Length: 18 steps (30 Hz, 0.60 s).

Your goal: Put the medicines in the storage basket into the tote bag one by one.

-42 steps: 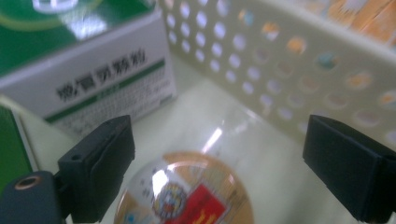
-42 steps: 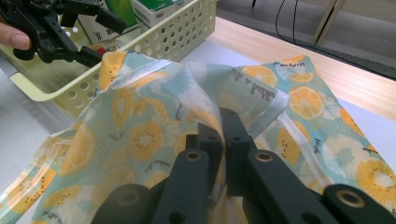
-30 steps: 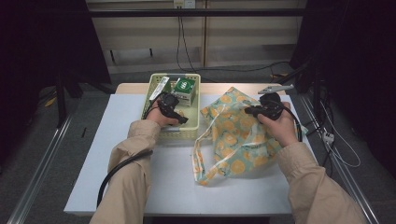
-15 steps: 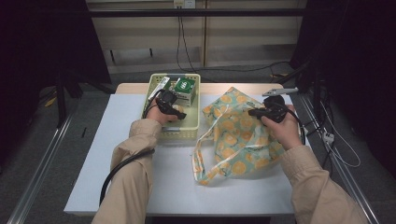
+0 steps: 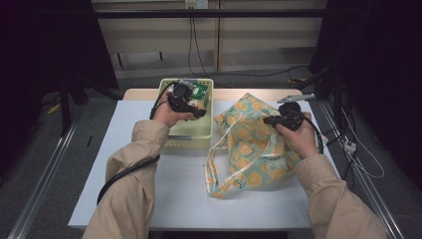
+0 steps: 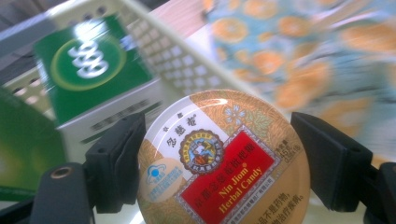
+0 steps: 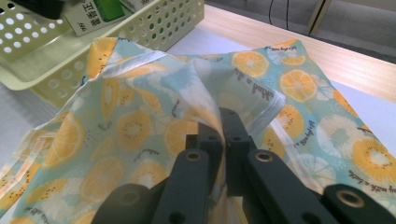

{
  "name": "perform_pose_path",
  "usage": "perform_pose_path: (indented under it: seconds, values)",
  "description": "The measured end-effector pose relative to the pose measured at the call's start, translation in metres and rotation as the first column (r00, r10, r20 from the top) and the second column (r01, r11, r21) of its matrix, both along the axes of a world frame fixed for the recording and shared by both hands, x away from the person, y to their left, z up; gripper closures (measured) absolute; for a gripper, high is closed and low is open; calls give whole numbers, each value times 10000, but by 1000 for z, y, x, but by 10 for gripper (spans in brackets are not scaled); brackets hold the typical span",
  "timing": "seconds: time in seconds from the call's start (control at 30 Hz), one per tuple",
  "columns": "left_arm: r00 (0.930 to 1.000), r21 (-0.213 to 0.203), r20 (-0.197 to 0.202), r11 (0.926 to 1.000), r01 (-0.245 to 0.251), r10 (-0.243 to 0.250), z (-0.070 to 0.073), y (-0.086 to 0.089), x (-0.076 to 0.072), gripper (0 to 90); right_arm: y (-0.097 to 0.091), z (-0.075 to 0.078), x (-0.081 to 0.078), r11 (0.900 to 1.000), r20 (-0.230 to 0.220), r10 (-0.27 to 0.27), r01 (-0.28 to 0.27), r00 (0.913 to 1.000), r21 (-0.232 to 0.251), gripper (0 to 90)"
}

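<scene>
Candy tin (image 6: 223, 161): round, gold lid with a red "Nin Jiom Herbal Candy" label, sits between the two black jaws of the left gripper (image 6: 219, 163), one pad on each side of its rim, so it's clamped across its width. The jaws have just been closing, with the tin between them. High view puts the left gripper (image 5: 185, 102) over the pale yellow perforated basket (image 5: 191, 142). Behind the tin, past the jaw tips: a green box (image 6: 91, 70) with a white ring logo in the basket, blurred. Off to the right of those jaws: the citrus-print bag (image 6: 317, 51).

Right gripper (image 7: 224, 135): jaws pressed together, pinching a raised fold of the bag (image 7: 154, 121) fabric. Bag lies on the white table (image 5: 164, 199), touching the basket's side; basket (image 7: 56, 60) sits ahead-left of the right jaws.
</scene>
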<state>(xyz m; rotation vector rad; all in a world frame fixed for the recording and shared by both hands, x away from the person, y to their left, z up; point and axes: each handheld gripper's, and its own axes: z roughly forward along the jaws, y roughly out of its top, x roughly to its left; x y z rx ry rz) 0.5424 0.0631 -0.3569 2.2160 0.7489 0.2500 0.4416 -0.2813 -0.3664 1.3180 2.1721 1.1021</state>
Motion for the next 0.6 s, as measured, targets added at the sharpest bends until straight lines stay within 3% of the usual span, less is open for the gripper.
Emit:
perform_pose_path:
  seconds: [0.13,0.33,0.47,0.6]
  values:
    - [9985,-388,80,9978,544,-541,13,-10,-19,209,-1,0,1,9999,5,-75,75,10000,143,891]
    - [9894,-740,247,9868,1443,-1428,25,-36,-46,209,0,-5,4,9998,-105,-205,206,9997,30,891]
    - [9812,-838,338,9777,1924,-1902,22,-56,-58,209,-5,-13,11,9990,-261,-403,408,9988,171,891]
    - [9785,-904,134,9744,2060,-2056,11,-74,-61,209,-7,-19,16,9982,-405,-553,562,9977,222,891]
